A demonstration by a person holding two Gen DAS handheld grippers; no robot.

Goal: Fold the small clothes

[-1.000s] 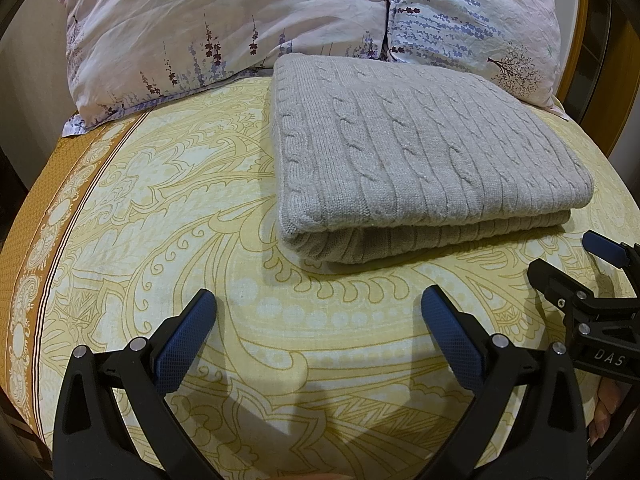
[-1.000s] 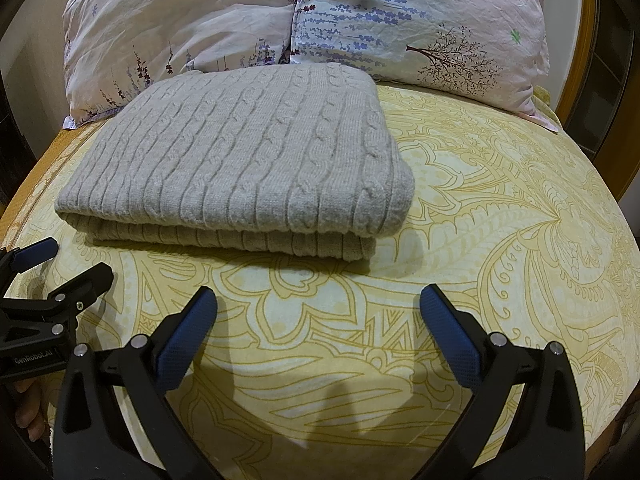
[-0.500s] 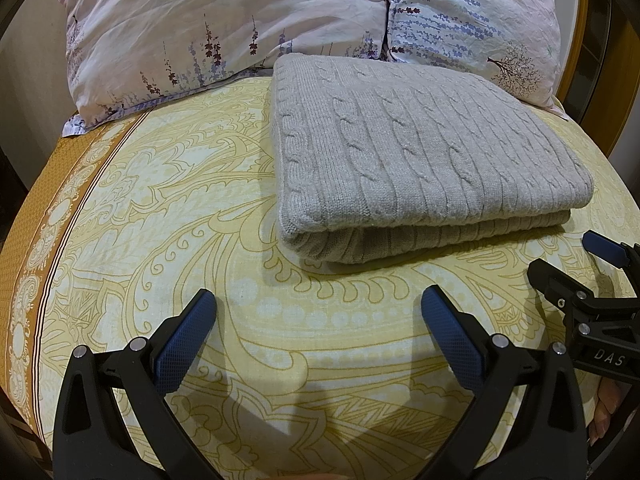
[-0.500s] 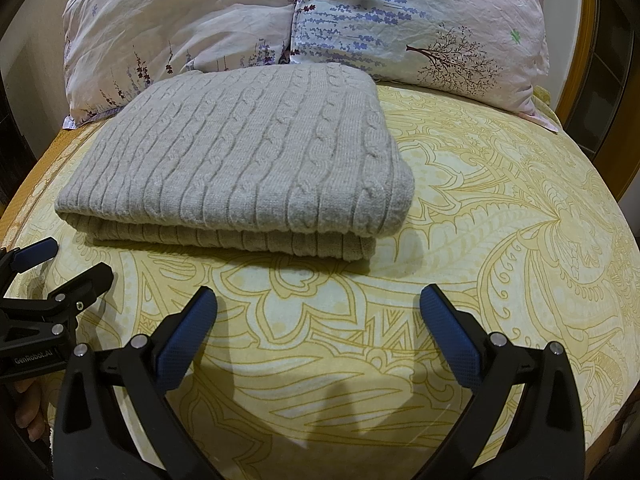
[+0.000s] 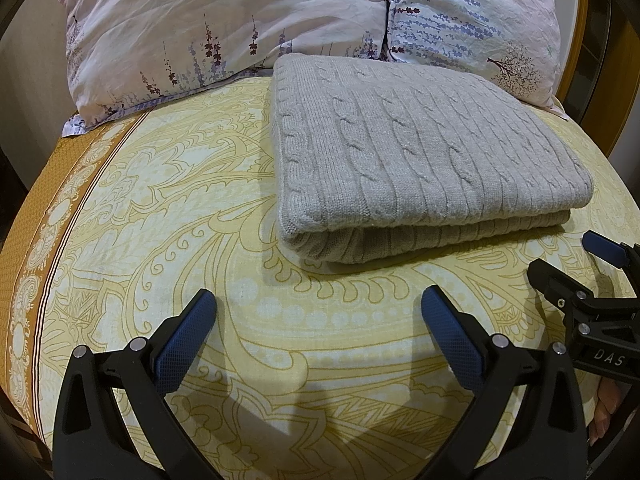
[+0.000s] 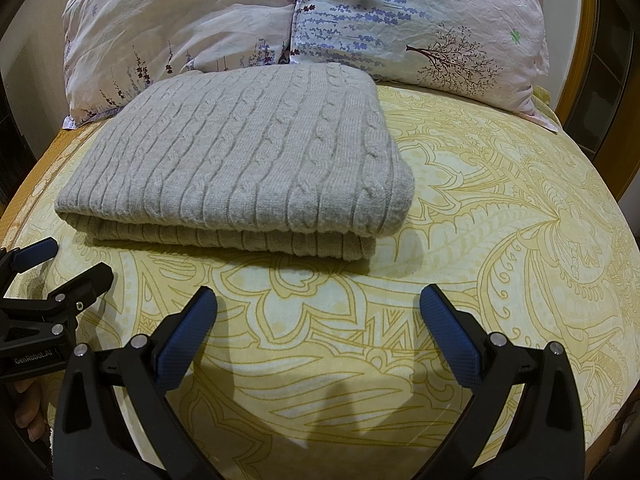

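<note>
A grey cable-knit sweater (image 5: 420, 160) (image 6: 248, 164) lies folded into a flat rectangle on the yellow patterned bedsheet (image 5: 168, 216) (image 6: 520, 216), its thick folded edge facing me. My left gripper (image 5: 318, 312) hangs open over bare sheet, a short way in front of the sweater's near left corner, holding nothing. My right gripper (image 6: 318, 312) is open too, in front of the sweater's near right corner, with nothing between its blue pads. Each gripper shows at the edge of the other's view: the right gripper (image 5: 576, 264) and the left gripper (image 6: 60, 264).
Two floral pillows (image 5: 224, 20) (image 6: 420, 24) lean against the head of the bed just behind the sweater. A brown border strip (image 5: 44, 248) runs down the sheet's left side. A wooden bed frame (image 6: 576, 80) curves along the right. Fingers of a hand (image 6: 30, 412) hold the left gripper.
</note>
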